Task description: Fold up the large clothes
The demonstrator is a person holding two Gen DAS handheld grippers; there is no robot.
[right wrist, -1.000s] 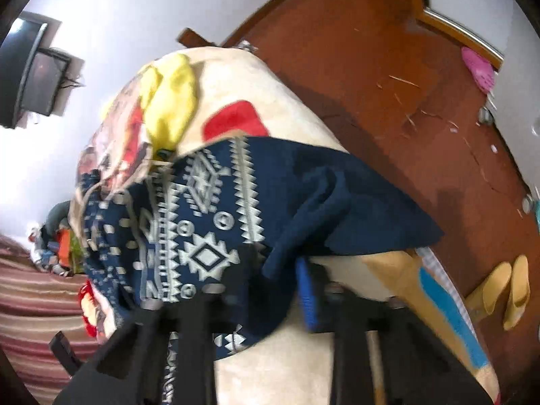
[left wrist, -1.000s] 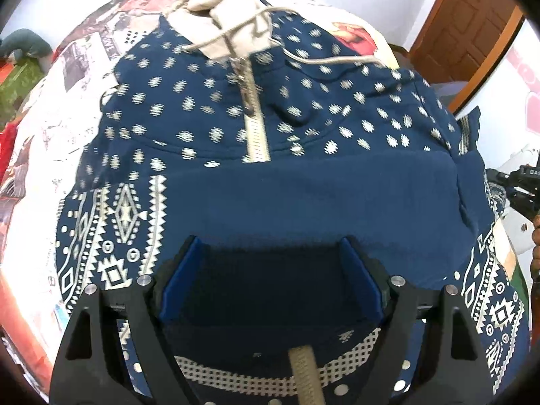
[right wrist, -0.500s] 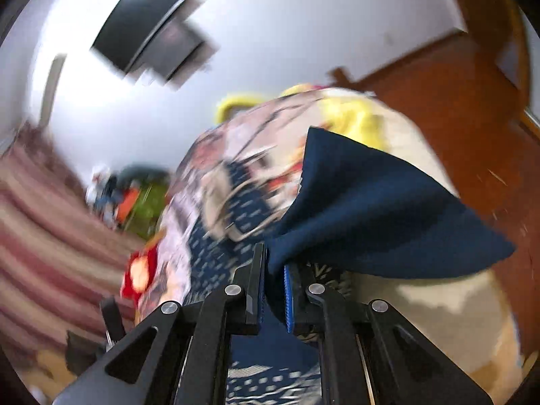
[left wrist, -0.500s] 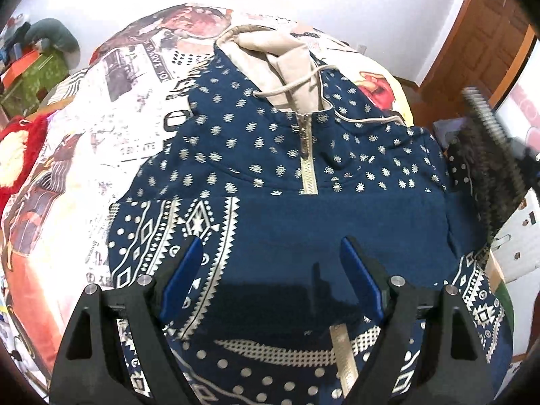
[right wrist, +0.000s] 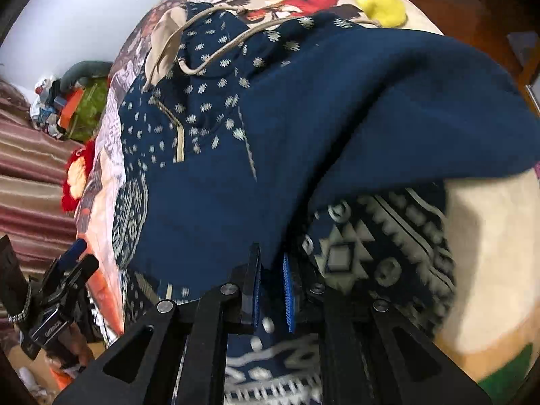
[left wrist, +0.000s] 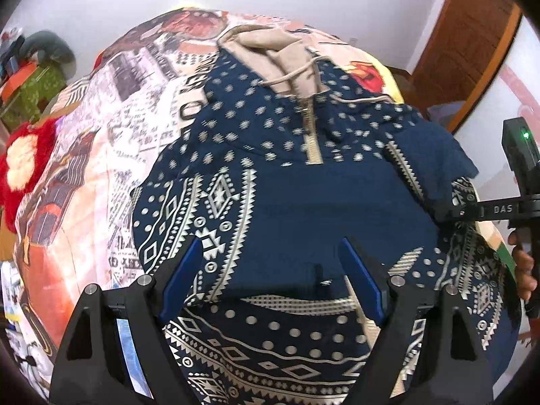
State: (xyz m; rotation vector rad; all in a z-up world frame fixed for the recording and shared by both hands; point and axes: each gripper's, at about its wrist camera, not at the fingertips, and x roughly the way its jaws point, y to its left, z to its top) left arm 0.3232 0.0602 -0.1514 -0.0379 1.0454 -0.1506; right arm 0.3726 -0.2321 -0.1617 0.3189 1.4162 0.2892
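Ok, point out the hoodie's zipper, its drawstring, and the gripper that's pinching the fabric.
zipper (left wrist: 311, 141), left wrist view, on the pale zipper tape.
drawstring (right wrist: 233, 44), right wrist view, on the cord's middle stretch.
right gripper (right wrist: 270, 290), right wrist view, between its blue pads clamping fabric.

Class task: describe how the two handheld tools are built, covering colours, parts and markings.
Each tool, left and right, has black angular fingers with triangular cut-outs, silver bolts and blue pads. Seen side-on, the right tool shows white lettering and a green light.
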